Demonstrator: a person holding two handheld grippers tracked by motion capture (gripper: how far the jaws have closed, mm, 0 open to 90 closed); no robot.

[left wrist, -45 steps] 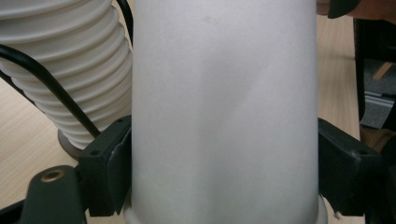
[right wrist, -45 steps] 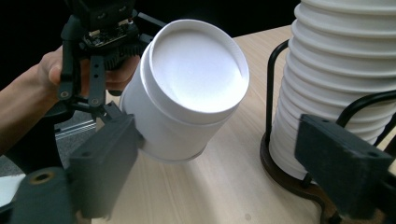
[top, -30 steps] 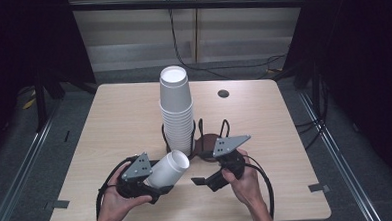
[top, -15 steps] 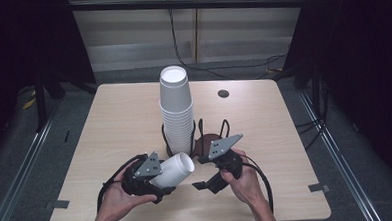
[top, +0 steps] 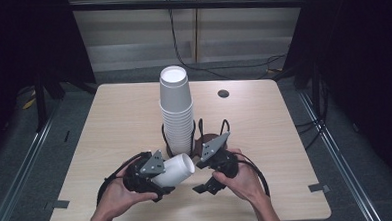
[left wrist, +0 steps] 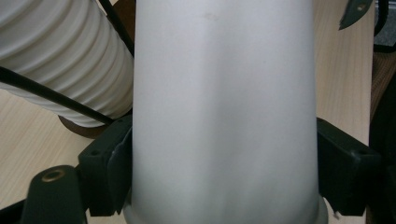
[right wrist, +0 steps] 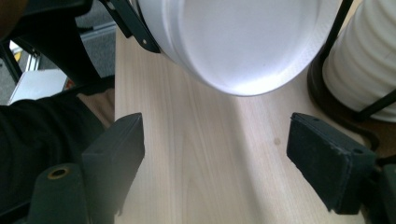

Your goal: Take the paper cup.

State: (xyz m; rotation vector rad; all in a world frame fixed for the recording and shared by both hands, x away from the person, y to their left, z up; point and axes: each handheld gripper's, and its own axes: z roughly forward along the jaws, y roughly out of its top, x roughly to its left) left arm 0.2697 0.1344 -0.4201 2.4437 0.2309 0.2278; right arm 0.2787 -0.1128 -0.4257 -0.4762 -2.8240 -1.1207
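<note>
My left gripper [top: 163, 178] is shut on a white paper cup [top: 175, 170], which it holds on its side low over the table's front middle. In the left gripper view both pads press the cup [left wrist: 224, 107] near its rim. The cup's closed base [right wrist: 243, 42] points toward my right gripper [top: 200, 177]. The right gripper [right wrist: 215, 149] stands open just right of the cup, with bare table between its jaws. Behind both, a tall stack of white cups [top: 176, 109] stands in a black wire holder [top: 201, 133].
The light wooden table [top: 109, 124] has a small dark round hole [top: 223, 93] at the back right. Black cables trail from both grippers along the front edge. The stack [left wrist: 60, 56] and its holder wire stand close beside the held cup.
The cup in my left gripper has tipped lower, closer to level, and shifted slightly toward the right gripper. The right gripper has hardly moved.
</note>
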